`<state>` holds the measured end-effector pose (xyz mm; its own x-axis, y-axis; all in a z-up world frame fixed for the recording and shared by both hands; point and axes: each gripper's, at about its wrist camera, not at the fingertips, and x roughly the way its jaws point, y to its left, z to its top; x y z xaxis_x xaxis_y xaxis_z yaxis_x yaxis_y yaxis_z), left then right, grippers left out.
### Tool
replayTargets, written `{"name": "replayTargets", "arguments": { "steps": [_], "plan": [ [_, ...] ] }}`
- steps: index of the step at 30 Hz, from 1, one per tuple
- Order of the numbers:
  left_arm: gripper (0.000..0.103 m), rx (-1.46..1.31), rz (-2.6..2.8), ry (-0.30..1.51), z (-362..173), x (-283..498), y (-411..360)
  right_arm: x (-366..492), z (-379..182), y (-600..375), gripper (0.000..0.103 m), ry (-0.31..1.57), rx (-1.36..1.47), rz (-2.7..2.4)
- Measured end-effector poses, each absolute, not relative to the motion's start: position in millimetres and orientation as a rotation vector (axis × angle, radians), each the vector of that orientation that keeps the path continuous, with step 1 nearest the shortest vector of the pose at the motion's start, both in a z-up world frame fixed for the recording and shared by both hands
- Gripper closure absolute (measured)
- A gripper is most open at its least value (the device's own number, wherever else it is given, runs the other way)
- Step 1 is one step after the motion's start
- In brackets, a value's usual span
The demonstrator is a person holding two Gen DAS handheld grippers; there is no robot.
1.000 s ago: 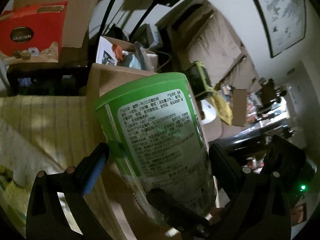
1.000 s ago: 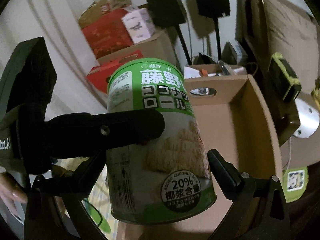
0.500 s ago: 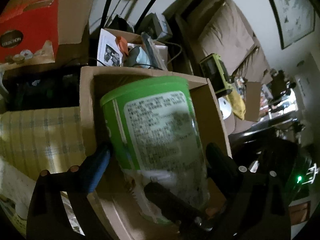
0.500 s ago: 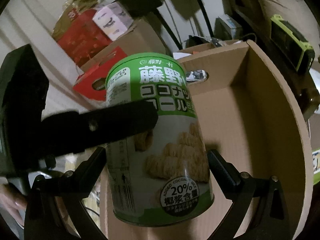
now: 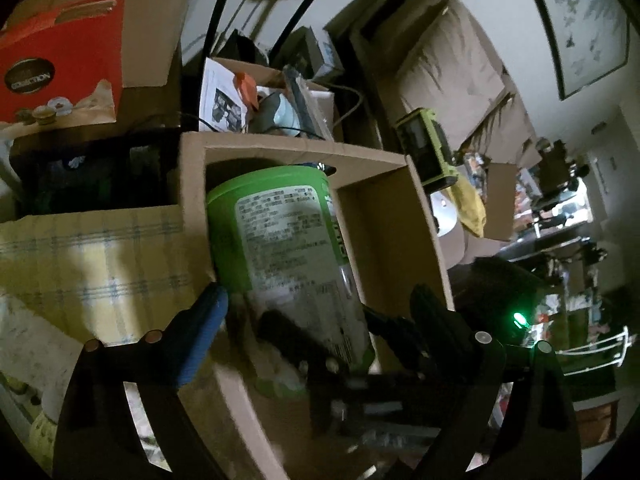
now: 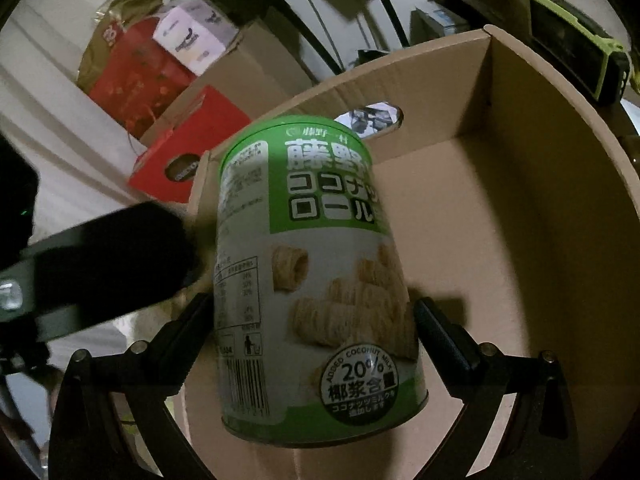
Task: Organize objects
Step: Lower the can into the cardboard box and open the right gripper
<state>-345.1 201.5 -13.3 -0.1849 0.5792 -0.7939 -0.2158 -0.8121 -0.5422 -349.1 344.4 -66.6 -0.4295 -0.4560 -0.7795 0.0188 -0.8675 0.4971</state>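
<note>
A green and white coconut-roll can (image 6: 316,280) is held upright between the fingers of my right gripper (image 6: 310,304), which is shut on it, inside an open cardboard box (image 6: 532,264). In the left wrist view the can (image 5: 288,248) sits low in the box (image 5: 384,216), near its left wall. My left gripper (image 5: 316,304) stands wide around the can with its blue-padded finger (image 5: 202,330) off the can's side; it is open. The right gripper's black fingers cross in front of it.
A red gift box (image 5: 60,64) and brown cartons stack behind. Another carton of papers and clutter (image 5: 272,100) sits behind the open box. A yellow checked cloth (image 5: 92,256) lies left of it. A lime-green device (image 5: 428,148) stands to the right.
The can has gone down from above the box rim into the box, carried by my right gripper. My left gripper followed and its finger has come off the can.
</note>
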Motion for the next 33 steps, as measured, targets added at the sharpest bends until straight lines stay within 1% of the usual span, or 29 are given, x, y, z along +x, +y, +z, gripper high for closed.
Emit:
{"name": "replayTargets", "arguments": {
  "steps": [6, 11, 17, 19, 25, 27, 33],
  "plan": [
    [0.01, -1.525, 2.062, -0.434, 6.4, -329.0, 174.7, -353.9, -65.3, 341.0, 0.003, -0.64, 1.511, -2.345],
    [0.01, -1.518, 2.082, -0.443, 7.4, -316.1, 159.0, -354.1, -60.7, 336.2, 0.003, -0.621, 1.569, -2.329],
    [0.01, -1.506, 2.078, -0.468, 4.1, -293.5, 142.0, -352.6, -53.7, 339.9, 0.004, -0.605, 1.453, -2.413],
    [0.01, -1.502, 2.083, -0.468, 2.1, -284.0, 136.2, -349.8, -46.7, 344.5, 0.002, -0.592, 1.394, -2.472],
    [0.009, -1.479, 2.147, -0.44, 1.7, -251.1, 112.5, -330.6, -23.7, 363.6, 0.002, -0.665, 1.318, -2.505],
    [0.007, -1.47, 2.175, -0.429, 2.7, -239.8, 104.9, -320.6, -14.2, 362.9, 0.002, -0.614, 1.309, -2.547],
    [0.006, -1.445, 2.255, -0.379, 11.9, -217.5, 89.5, -284.6, 7.6, 350.1, 0.001, -0.428, 1.271, -2.628]
  ]
}}
